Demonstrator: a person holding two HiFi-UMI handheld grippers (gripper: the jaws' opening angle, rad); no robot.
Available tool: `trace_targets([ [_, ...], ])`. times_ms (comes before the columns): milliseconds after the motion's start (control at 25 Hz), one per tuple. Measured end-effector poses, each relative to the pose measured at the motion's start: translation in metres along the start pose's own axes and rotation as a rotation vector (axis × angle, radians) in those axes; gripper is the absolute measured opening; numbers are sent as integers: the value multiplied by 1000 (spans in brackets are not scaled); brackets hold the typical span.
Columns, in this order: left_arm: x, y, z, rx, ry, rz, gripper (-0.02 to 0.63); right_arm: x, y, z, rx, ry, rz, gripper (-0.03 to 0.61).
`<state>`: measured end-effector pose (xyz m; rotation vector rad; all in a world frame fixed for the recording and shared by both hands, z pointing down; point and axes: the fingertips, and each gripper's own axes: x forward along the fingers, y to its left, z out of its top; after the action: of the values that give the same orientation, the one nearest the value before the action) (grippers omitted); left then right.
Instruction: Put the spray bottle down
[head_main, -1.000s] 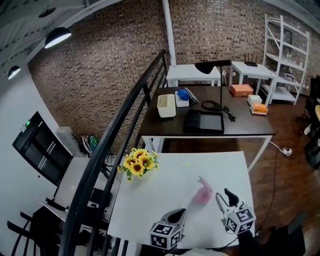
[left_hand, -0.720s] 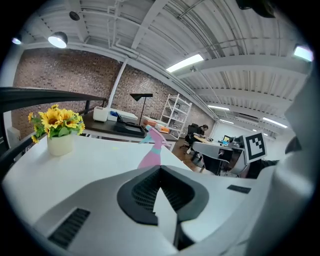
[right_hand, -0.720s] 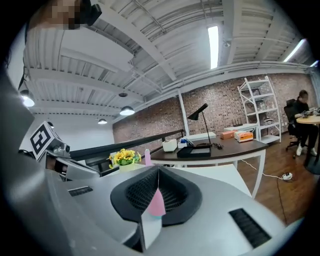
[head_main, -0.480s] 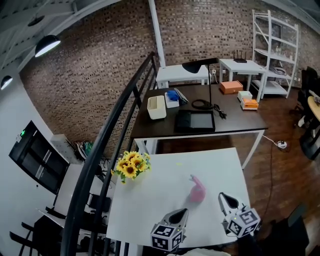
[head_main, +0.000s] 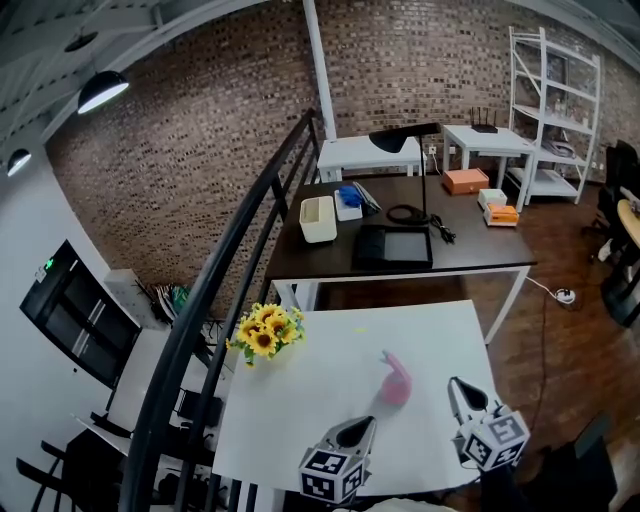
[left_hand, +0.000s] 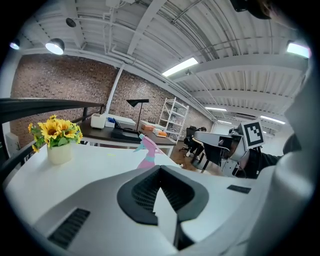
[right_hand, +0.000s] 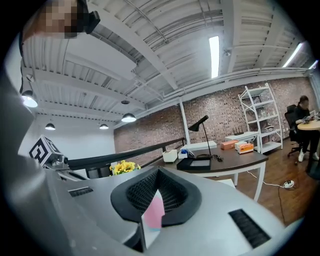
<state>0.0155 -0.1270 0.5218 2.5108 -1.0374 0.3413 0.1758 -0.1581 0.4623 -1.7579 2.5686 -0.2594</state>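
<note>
- The right gripper (head_main: 462, 388) has its jaws pressed together with nothing clamped; in the right gripper view, a pink patch of the bottle shows through the notch between them, beyond the tips.
- The left gripper (head_main: 357, 430) also has its jaws together and empty, with only bare tabletop showing through its notch.
- Both grippers hang over the near edge of the white table (head_main: 320, 390), each with its marker cube toward the person, the left one to the left of the right.
- The pink spray bottle (head_main: 395, 379) stands upright on the white table, ahead of the two grippers and between them, touching neither. It is nearer the right gripper.
- A vase of sunflowers (head_main: 264, 328) sits at the table's far left corner, well apart from the bottle.
- Beyond the white table stands a dark desk (head_main: 500, 262) bearing a white box (head_main: 318, 218), a black pad (head_main: 392, 245), a desk lamp (head_main: 405, 138) and an orange box (head_main: 465, 181).
- A black railing (head_main: 230, 270) runs along the left side, and a white shelf (head_main: 555, 90) stands by the brick wall at far right.
</note>
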Motion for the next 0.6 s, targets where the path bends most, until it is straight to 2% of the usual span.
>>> trace_targets([
  [600, -2, -1, -1, 5, -2, 4, 9, -1, 2, -10, -20, 26, 21, 2],
])
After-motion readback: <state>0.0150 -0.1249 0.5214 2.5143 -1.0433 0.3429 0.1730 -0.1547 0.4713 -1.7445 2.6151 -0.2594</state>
